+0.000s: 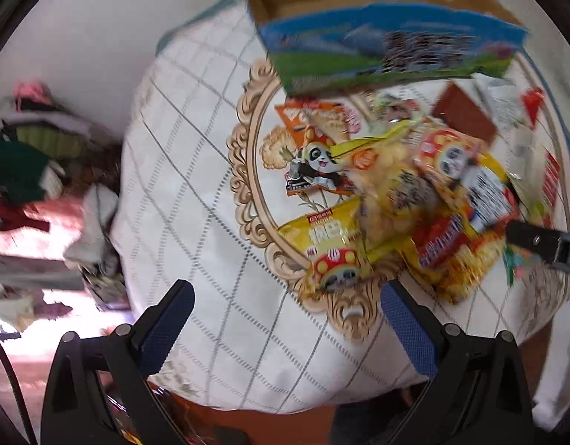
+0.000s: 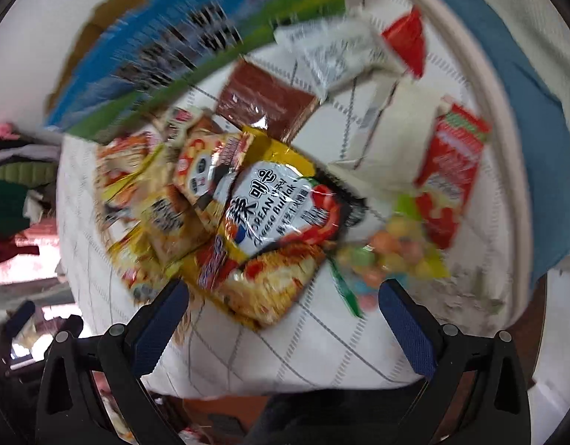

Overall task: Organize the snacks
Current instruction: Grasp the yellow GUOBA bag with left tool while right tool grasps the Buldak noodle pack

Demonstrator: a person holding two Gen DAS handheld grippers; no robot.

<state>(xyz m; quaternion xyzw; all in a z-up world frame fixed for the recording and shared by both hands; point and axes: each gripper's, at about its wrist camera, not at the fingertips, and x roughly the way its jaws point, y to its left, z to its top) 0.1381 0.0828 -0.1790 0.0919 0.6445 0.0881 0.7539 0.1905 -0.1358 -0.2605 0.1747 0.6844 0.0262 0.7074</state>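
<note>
Yellow crinkly noodle packet (image 2: 270,244) lies on the white checked tablecloth (image 2: 285,352), its long side slanting away, just ahead of the spread, empty right gripper (image 2: 285,300), which looks nearer than the also spread left gripper (image 1: 286,302).

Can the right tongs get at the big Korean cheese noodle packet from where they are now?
Probably yes: the right tongs are open, and the noodle packet lies on top of the pile just ahead with nothing over it.
</note>
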